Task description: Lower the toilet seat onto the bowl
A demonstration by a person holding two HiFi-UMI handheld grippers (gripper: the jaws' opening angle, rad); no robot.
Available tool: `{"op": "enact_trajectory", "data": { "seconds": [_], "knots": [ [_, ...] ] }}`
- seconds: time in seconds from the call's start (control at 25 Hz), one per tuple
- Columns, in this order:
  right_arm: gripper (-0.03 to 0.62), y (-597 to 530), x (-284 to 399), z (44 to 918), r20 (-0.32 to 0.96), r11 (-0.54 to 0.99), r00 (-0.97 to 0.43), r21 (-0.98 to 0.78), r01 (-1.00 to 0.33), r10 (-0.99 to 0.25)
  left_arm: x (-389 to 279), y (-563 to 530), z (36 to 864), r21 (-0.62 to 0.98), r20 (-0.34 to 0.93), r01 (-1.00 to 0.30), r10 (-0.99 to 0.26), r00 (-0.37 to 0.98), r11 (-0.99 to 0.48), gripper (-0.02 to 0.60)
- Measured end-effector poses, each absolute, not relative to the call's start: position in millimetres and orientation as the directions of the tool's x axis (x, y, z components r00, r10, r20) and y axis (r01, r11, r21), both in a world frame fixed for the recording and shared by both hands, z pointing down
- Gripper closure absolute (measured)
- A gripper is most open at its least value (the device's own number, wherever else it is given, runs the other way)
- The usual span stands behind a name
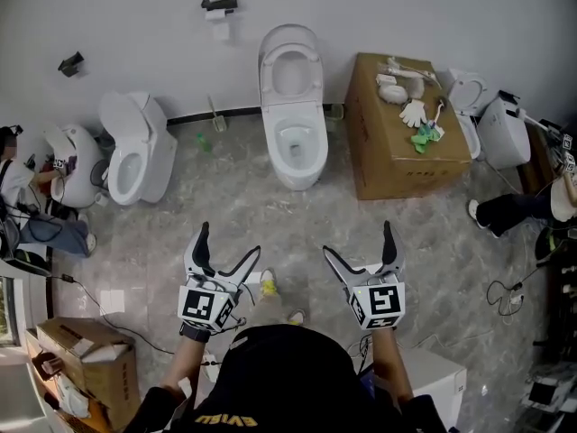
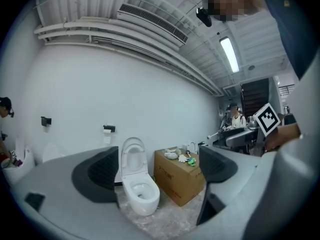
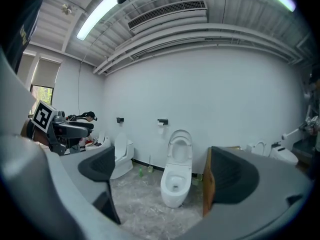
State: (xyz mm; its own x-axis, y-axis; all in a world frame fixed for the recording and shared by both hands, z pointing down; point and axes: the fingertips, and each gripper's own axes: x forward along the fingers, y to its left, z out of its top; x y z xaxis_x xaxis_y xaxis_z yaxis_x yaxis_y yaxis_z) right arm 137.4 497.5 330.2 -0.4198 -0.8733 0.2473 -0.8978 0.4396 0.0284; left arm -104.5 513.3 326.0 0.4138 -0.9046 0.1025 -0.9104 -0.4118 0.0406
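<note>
Nearest: left gripper (image 1: 230, 240) and right gripper (image 1: 358, 239) were side by side in front of the person. Both had jaws spread wide with nothing between them; each gripper view showed only floor and the toilet through the gap. The grey marbled floor (image 1: 270, 210) between grippers and target was bare, and the grippers were well apart from it, touching nothing. Target: white toilet at the floor's far edge, back to the wall, roughly centred between the two grippers. Toilet seat (image 1: 290, 69) was up, leaning back toward the wall, ring and lid raised together as far as I could tell. The bowl (image 1: 296, 147) was open below it. A cardboard box (image 1: 401, 138) sat just beside the bowl on its right, with white gloves (image 1: 412, 111) and small bits on top. A toilet brush (image 1: 216, 115) and green bottle (image 1: 204, 141) were near the wall to the bowl's left, and a second toilet (image 1: 135, 156) was further left. Paper holder (image 1: 219, 5) on the wall above. My read of the step: approach phase, seat untouched, lowering not begun. The next move calls for closing the distance and getting one gripper to the seat's top rim. It should hook or pinch the ring only, not the lid, then tip it forward and guide it down to the bowl so it doesn't slam. The box crowds the right side, so the left looked the freer way in.
</note>
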Motion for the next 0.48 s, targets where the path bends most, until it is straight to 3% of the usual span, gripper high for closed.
{"op": "enact_trajectory", "data": {
  "seconds": [0.48],
  "knots": [
    [0.011, 420.4, 86.8, 317.8, 0.262, 0.380, -0.353, 0.058, -0.923, -0.898, -170.0, 431.5, 327.2, 0.066, 0.049, -0.911, -0.911, 0.410, -0.407, 0.097]
  ]
}}
